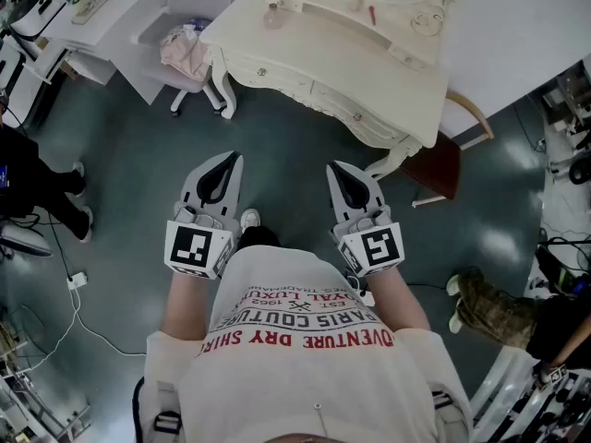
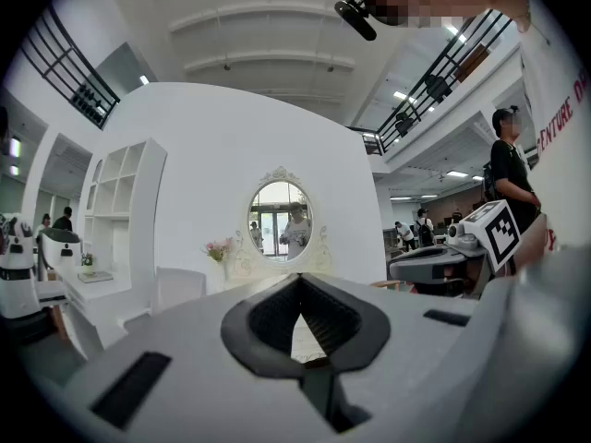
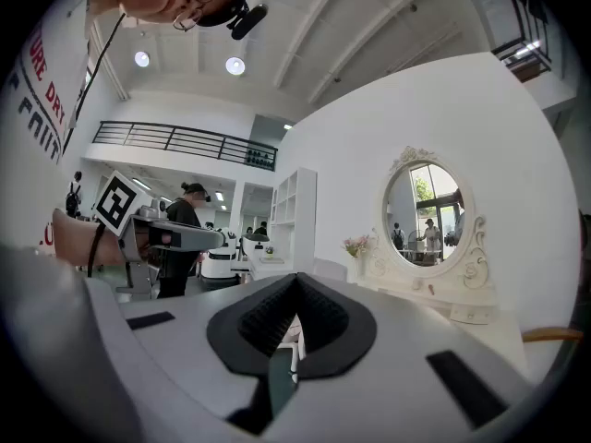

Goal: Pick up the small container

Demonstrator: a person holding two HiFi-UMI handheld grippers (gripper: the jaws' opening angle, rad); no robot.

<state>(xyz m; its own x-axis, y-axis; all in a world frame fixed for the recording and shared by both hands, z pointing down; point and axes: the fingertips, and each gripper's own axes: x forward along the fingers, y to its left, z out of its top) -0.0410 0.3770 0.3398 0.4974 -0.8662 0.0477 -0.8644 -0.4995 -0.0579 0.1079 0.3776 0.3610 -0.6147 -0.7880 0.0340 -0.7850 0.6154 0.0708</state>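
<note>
Now, left gripper (image 1: pixel 235 159): jaws together, empty, over floor short of table (image 1: pixel 323 44).
right gripper (image 1: pixel 334 168): jaws together, empty, likewise short of table.
small container (image 1: pixel 272 17): pinkish, on table's left part.

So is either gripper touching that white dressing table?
Apart. The head view shows the left gripper and right gripper held over the floor, short of the table.

Cream dressing table (image 1: pixel 314 40) with oval mirror (image 2: pixel 280 220) on grey floor (image 1: pixel 129 201).
</note>
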